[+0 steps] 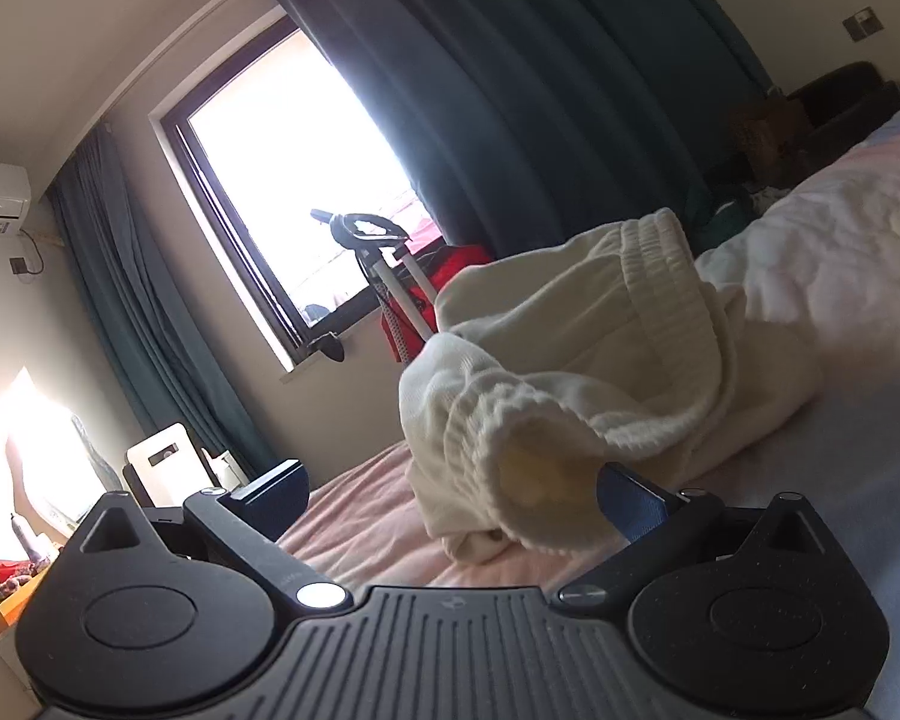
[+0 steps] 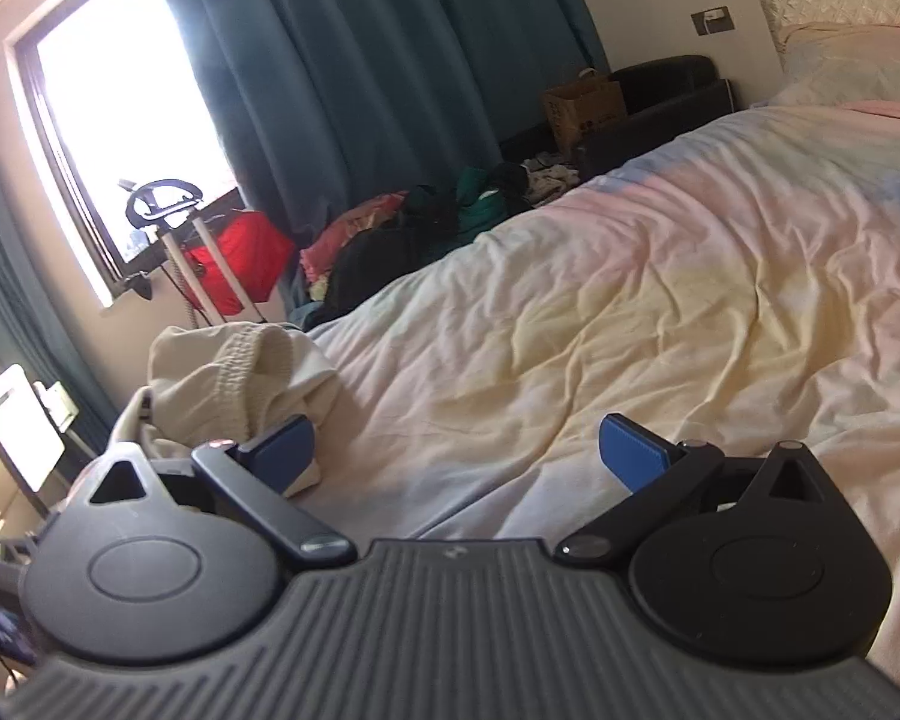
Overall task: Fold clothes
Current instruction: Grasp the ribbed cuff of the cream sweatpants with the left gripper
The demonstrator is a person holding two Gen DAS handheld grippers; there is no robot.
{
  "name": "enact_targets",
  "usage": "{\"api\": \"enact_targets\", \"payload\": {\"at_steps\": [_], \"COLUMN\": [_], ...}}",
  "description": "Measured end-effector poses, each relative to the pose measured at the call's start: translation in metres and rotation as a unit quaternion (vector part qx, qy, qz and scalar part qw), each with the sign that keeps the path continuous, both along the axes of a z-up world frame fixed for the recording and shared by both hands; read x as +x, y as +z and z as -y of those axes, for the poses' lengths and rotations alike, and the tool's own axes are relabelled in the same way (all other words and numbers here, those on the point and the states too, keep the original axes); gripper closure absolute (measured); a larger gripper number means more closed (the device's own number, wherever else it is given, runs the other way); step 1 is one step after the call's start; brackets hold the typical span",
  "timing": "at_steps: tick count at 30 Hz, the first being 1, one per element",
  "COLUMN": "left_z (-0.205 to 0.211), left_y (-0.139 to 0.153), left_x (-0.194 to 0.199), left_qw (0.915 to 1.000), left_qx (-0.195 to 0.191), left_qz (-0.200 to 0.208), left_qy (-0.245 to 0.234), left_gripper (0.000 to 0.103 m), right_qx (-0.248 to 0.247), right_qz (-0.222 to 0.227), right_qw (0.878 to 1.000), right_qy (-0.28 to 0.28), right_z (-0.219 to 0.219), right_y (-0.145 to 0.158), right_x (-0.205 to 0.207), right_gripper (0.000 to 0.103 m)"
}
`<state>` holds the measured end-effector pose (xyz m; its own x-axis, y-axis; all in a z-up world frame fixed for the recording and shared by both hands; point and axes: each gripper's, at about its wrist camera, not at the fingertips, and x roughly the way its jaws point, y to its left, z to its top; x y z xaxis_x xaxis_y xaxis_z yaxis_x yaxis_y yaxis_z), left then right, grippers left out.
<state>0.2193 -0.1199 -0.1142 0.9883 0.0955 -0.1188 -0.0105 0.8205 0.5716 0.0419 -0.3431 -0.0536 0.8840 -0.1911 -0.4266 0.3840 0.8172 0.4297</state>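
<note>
A crumpled cream garment (image 1: 570,348) with a ribbed elastic band lies on the pastel bedsheet (image 1: 360,516). My left gripper (image 1: 450,498) is open wide just in front of it. A ribbed opening of the garment rests against its right blue fingertip (image 1: 630,504), and the left one stands free. In the right wrist view the same garment (image 2: 228,378) sits at the left, bunched behind the left fingertip (image 2: 282,456) of my right gripper (image 2: 456,456). That gripper is open over bare sheet (image 2: 630,300), holding nothing.
Beyond the bed's far edge are a pile of dark and coloured clothes (image 2: 414,228), a cardboard box (image 2: 582,105) and a black seat (image 2: 666,90). A garment steamer (image 2: 174,222) and red bag (image 2: 240,264) stand under the window (image 2: 120,90) by teal curtains (image 2: 360,60).
</note>
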Motion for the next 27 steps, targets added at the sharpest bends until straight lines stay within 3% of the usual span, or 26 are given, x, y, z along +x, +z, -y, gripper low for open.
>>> {"api": "enact_targets", "payload": {"at_steps": [3, 5, 7, 8, 9, 10, 12, 13, 14, 15, 18, 22, 27], "left_z": [0.009, 0.016, 0.021, 0.022, 0.020, 0.017, 0.009, -0.001, -0.010, -0.016, -0.036, -0.058, -0.089], "left_y": [-0.004, -0.010, -0.013, -0.010, -0.003, 0.006, 0.027, 0.041, 0.053, 0.062, 0.093, 0.129, 0.144], "left_x": [0.028, 0.046, 0.062, 0.067, 0.069, 0.069, 0.059, 0.051, 0.042, 0.034, 0.003, -0.064, -0.144], "left_qw": [0.9988, 0.9964, 0.9940, 0.9940, 0.9953, 0.9969, 0.9982, 0.9975, 0.9962, 0.9950, 0.9899, 0.9826, 0.9780], "left_qx": [0.035, 0.072, 0.100, 0.104, 0.093, 0.075, 0.023, -0.022, -0.051, -0.066, -0.108, -0.134, -0.152], "left_qz": [0.033, 0.040, 0.038, 0.031, 0.026, 0.024, 0.054, 0.067, 0.071, 0.072, 0.082, 0.096, 0.079], "left_qy": [0.015, 0.021, 0.023, 0.019, 0.008, -0.007, -0.002, -0.001, -0.007, -0.015, -0.043, -0.085, -0.118], "left_gripper": [0.000, 0.001, 0.007, 0.018, 0.040, 0.050, 0.060, 0.064, 0.081, 0.086, 0.093, 0.093, 0.093], "right_qx": [0.037, 0.033, 0.023, 0.019, 0.017, 0.017, 0.021, 0.019, 0.018, 0.013, -0.017, -0.045, -0.076], "right_qz": [-0.013, -0.016, -0.012, -0.010, -0.010, -0.009, -0.006, 0.001, 0.008, 0.016, 0.037, 0.070, 0.098], "right_qw": [0.999, 0.999, 1.000, 1.000, 1.000, 1.000, 0.999, 0.999, 0.999, 0.999, 0.998, 0.993, 0.985], "right_qy": [0.001, -0.001, -0.001, 0.003, 0.008, 0.015, 0.028, 0.032, 0.037, 0.042, 0.056, 0.083, 0.118], "right_z": [0.010, 0.010, 0.008, 0.006, 0.004, 0.003, -0.001, -0.003, -0.006, -0.009, -0.023, -0.042, -0.061], "right_y": [-0.013, -0.016, -0.017, -0.018, -0.019, -0.021, -0.022, -0.021, -0.020, -0.018, -0.012, -0.006, 0.001], "right_x": [0.013, 0.019, 0.023, 0.024, 0.025, 0.027, 0.028, 0.026, 0.025, 0.024, 0.020, 0.014, 0.000], "right_gripper": [0.000, 0.000, 0.000, 0.000, 0.000, 0.000, 0.000, 0.001, 0.001, 0.001, 0.001, 0.001, 0.001]}}
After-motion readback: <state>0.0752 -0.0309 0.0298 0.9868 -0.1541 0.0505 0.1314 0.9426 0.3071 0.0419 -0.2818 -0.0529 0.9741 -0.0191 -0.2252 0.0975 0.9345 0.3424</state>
